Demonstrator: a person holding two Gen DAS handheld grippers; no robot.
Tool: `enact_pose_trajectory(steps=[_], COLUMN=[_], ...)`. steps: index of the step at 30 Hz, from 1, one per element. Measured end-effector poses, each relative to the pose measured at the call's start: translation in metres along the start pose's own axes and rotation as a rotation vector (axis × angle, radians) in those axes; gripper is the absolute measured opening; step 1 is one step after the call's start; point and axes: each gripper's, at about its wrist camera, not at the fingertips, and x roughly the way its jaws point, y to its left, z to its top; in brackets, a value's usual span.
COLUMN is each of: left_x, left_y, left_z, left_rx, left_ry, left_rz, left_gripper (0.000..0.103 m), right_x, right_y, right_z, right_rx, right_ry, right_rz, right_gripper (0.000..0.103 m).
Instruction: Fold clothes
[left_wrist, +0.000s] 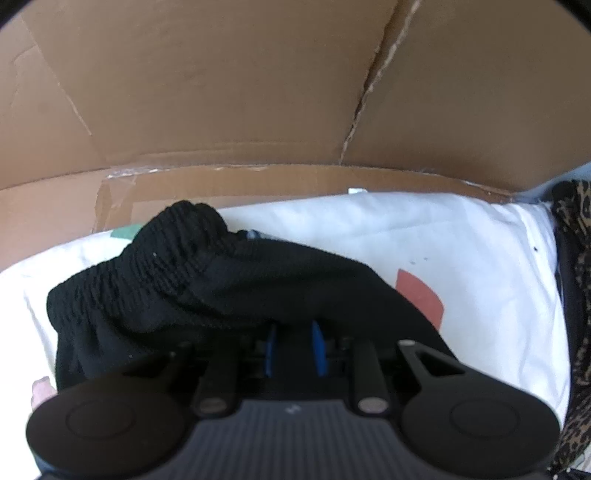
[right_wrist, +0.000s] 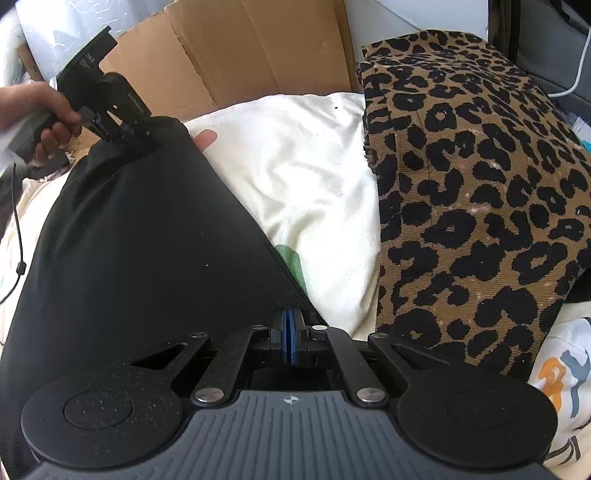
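Cardboard panels (left_wrist: 221, 92) back a white sheet (left_wrist: 424, 236) on which the black garment (right_wrist: 129, 240) lies; left gripper (right_wrist: 135, 142) clamped on its gathered waistband (left_wrist: 177, 251) at the far end; right gripper (right_wrist: 290, 341) pinched together on the near edge; leopard-print cloth (right_wrist: 472, 184) lies beside, on the right.

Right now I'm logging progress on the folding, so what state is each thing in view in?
Black stretchy garment with ribbed waistband: held at two edges, draped over the white cloth, not yet folded.
Left tongs: shut on the garment's far edge.
Right tongs: shut on its near edge.
White printed cloth: spread flat underneath.
Leopard-print fabric: lying aside, untouched.
Brown cardboard box: flaps open, torn.
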Motion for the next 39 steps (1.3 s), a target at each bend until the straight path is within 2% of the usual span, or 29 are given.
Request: enact_pose_trajectory(steps=[5,7,11,15,20,24,30,32,35,39], left_x=[-0.032,-0.046,-0.064,-0.063,-0.041,-0.023,-0.020,-0.026,-0.043,-0.069], left_y=[0.013,0.026,0.056,0.084,0.105,0.109,0.118,0.116,0.107,0.092], left_z=[0.004,0.004,-0.004,-0.014,-0.017,-0.015,-0.007,-0.005,-0.012,-0.037], left_rx=[0.017,0.010,-0.018,-0.032,-0.041,-0.047,-0.015,0.008,0.072,0.152], left_ry=[-0.047,-0.071,-0.094,-0.083,-0.073,-0.078,-0.081,-0.070,-0.096,-0.135], left_rz=[0.007,0.024,0.045,0.063,0.049,0.039,0.011,0.018,0.036,0.003], left_gripper=[0.026,0.031,0.031,0.031,0.032,0.034,0.034,0.034,0.033,0.034], right_x=[-0.002,-0.003,-0.003,-0.002,-0.001,-0.002,-0.005,-0.006,-0.009,-0.011], right_y=[-0.001,0.000,0.001,0.000,0.003,0.000,-0.002,0.000,0.005,0.014], right_z=[-0.002,-0.003,-0.003,-0.004,-0.005,-0.003,-0.001,0.000,0.002,0.004], right_rx=[0.018,0.012,0.002,0.015,-0.019,-0.036,-0.050,-0.060,-0.080,-0.109], right_ry=[-0.004,-0.004,0.000,-0.004,0.003,0.018,0.038,0.047,0.061,0.075], right_rz=[-0.009,-0.015,-0.026,-0.035,-0.049,-0.040,-0.048,-0.059,-0.090,-0.121], right_gripper=[0.005,0.005,0.005,0.005,0.005,0.005,0.004,0.004,0.004,0.006])
